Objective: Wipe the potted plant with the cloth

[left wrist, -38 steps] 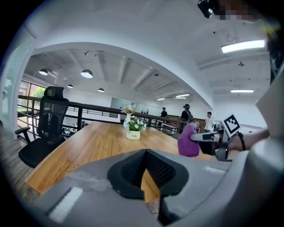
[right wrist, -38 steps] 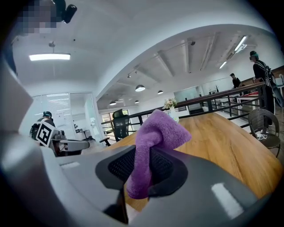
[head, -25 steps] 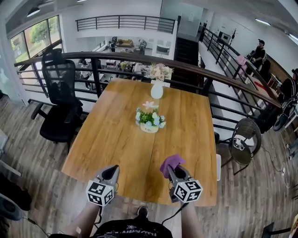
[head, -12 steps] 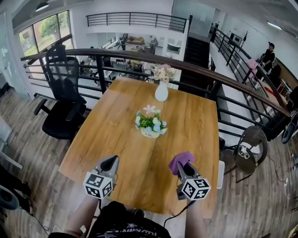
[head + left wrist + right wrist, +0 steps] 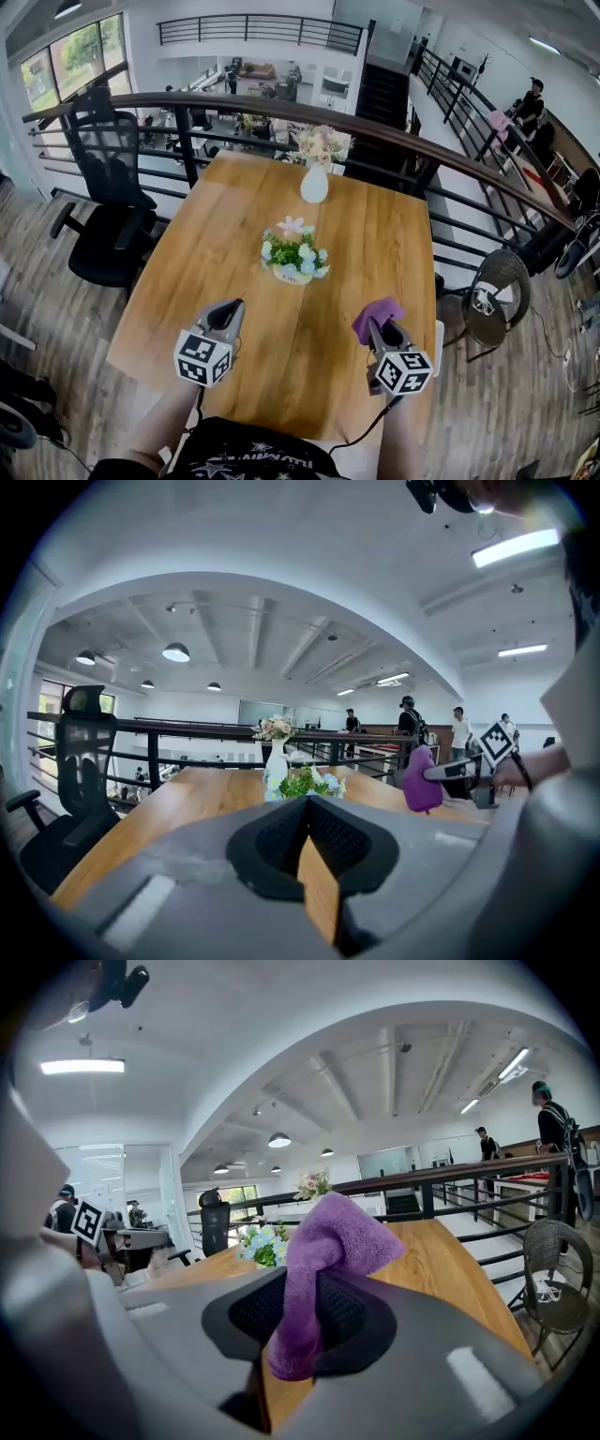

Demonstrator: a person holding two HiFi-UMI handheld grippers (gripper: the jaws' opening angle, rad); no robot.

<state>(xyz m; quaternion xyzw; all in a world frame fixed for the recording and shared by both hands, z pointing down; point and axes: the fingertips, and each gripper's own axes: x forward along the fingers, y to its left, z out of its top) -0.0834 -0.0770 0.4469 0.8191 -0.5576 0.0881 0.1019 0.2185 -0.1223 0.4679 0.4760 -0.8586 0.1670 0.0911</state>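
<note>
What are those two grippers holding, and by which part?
The right gripper is shut on the purple cloth, pinching a bunched fold near its lower end; the rest puffs out above. The left gripper is shut and empty.

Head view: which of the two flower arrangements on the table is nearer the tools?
The low potted plant with green leaves, in the middle of the table. The white vase of pink flowers stands beyond it, at the far edge.
</note>
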